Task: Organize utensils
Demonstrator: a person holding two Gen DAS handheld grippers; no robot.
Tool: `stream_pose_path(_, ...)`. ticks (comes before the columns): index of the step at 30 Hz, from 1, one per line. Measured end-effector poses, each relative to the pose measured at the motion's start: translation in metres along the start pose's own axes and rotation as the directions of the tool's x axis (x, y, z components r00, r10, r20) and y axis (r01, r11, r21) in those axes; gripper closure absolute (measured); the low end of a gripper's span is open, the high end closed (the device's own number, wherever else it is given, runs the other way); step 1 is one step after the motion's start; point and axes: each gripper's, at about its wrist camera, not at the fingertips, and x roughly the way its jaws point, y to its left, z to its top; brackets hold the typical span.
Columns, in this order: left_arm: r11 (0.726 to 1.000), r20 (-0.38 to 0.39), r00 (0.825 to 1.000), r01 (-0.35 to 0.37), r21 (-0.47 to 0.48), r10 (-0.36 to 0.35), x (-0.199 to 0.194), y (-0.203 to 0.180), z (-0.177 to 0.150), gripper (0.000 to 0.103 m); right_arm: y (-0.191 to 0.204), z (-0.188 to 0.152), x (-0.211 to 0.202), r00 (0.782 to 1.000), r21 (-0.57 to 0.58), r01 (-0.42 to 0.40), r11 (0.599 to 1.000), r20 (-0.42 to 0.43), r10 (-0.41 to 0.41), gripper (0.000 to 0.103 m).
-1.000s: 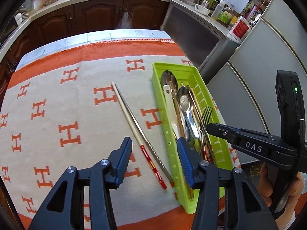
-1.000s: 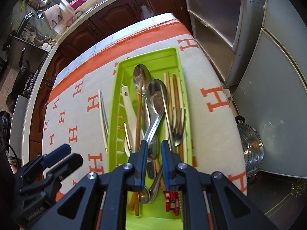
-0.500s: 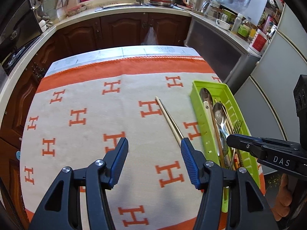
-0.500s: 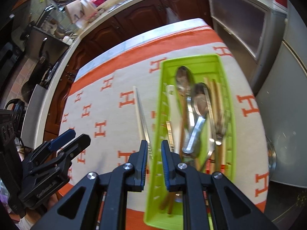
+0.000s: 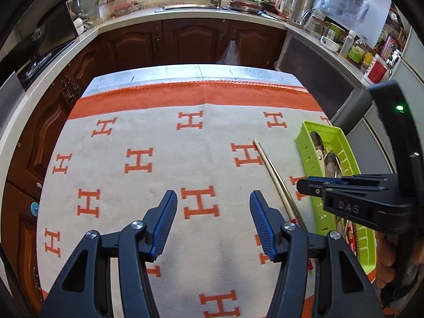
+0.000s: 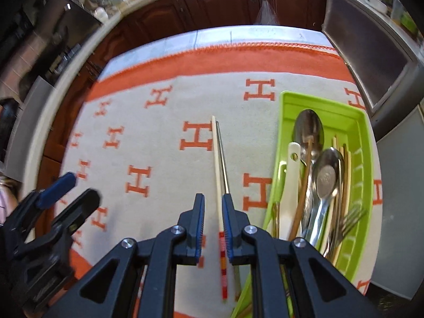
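A pair of chopsticks [image 6: 217, 159], one cream with a red-striped end and one metal, lies on the orange-and-cream cloth [image 6: 159, 122] just left of a lime green tray [image 6: 287, 100]. The tray holds spoons [image 6: 328, 175], a fork [image 6: 353, 216], a white handle and more chopsticks. My right gripper [image 6: 213, 205] hovers over the near part of the loose chopsticks. Its jaws are closing to a narrow gap and the cream stick shows between them, not pressed. My left gripper [image 5: 213, 198] is open over bare cloth, left of the chopsticks [image 5: 275, 175]. The right gripper [image 5: 302, 185] shows beside the tray [image 5: 304, 143].
The table's far edge faces dark wood cabinets and a counter with a sink [image 5: 190, 6]. A grey metal cabinet [image 6: 371, 53] stands close to the tray's right side. A person's hand [image 5: 389, 265] holds the right gripper. My left gripper [image 6: 74, 194] shows at the cloth's left.
Both grippers have swung left, away from the tray. The right one went from above the tray's utensils to above the loose chopsticks. The left one now sits over bare cloth, slightly wider.
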Motion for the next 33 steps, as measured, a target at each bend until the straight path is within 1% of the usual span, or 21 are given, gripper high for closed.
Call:
stream_pose_path(3,1.0,-0.012,1.0,0.008,-0.013,-0.008,0.005,0.009,-0.003,0.048,0.006,0.006,0.017,0.997,-0.016,0.057,0.998,-0.045,-0.057,0.093)
stream_pose_path(5,1.0,-0.02,1.0,0.018,-0.025,-0.018,0.008,0.016,-0.005,0.048,0.01,0.01,0.027,0.992,-0.036,0.106,0.994,-0.069,-0.108,0.095)
stream_pose_path(9,0.998,-0.031,0.999,0.034,-0.051,-0.035,0.014,0.026,-0.009,0.048,0.012,0.012,0.042,0.98,-0.055,0.162,0.985,-0.112,-0.167,0.096)
stream_pose_path(12,0.997,-0.037,0.998,0.04,-0.061,-0.043,0.017,0.032,-0.012,0.048,0.013,0.013,0.05,0.968,-0.072,0.198,0.978,-0.14,-0.206,0.096)
stream_pose_path(14,0.997,-0.04,0.998,0.048,-0.067,-0.051,0.019,0.035,-0.014,0.048,0.013,0.013,0.056,0.962,-0.08,0.206,0.975,-0.164,-0.217,0.096)
stream_pose_path(18,0.995,-0.047,0.997,0.061,-0.081,-0.065,0.023,0.039,-0.016,0.048,0.019,0.012,0.058,0.957,-0.106,0.217,0.97,-0.175,-0.233,0.096)
stream_pose_path(19,0.994,-0.051,0.996,0.066,-0.085,-0.07,0.024,0.039,-0.016,0.048,0.019,0.012,0.058,0.957,-0.102,0.216,0.971,-0.177,-0.231,0.096)
stream_pose_path(21,0.993,-0.058,0.995,0.078,-0.091,-0.084,0.026,0.038,-0.017,0.047,0.019,0.012,0.058,0.963,-0.072,0.19,0.979,-0.178,-0.2,0.097)
stream_pose_path(23,0.993,-0.066,0.994,0.083,-0.084,-0.089,0.028,0.036,-0.019,0.047,0.013,0.01,0.056,0.976,-0.007,0.128,0.992,-0.176,-0.127,0.097)
stream_pose_path(25,0.994,-0.072,0.994,0.083,-0.074,-0.088,0.03,0.034,-0.02,0.047,0.01,0.008,0.055,0.982,0.036,0.089,0.995,-0.172,-0.081,0.098)
stream_pose_path(26,0.994,-0.075,0.993,0.083,-0.068,-0.088,0.031,0.032,-0.021,0.047,0.008,0.006,0.054,0.985,0.066,0.055,0.996,-0.169,-0.043,0.098)
stream_pose_path(28,0.995,-0.083,0.992,0.085,-0.061,-0.09,0.032,0.03,-0.021,0.047,0.007,0.001,0.053,0.986,0.097,0.012,0.995,-0.164,0.004,0.098)
stream_pose_path(29,0.994,-0.088,0.992,0.087,-0.059,-0.092,0.033,0.029,-0.022,0.047,0.007,-0.001,0.053,0.987,0.105,-0.005,0.994,-0.16,0.022,0.098)
stream_pose_path(33,0.992,-0.111,0.987,0.111,-0.057,-0.117,0.039,0.024,-0.022,0.047,0.007,-0.011,0.049,0.988,0.117,-0.032,0.993,-0.143,0.048,0.098)
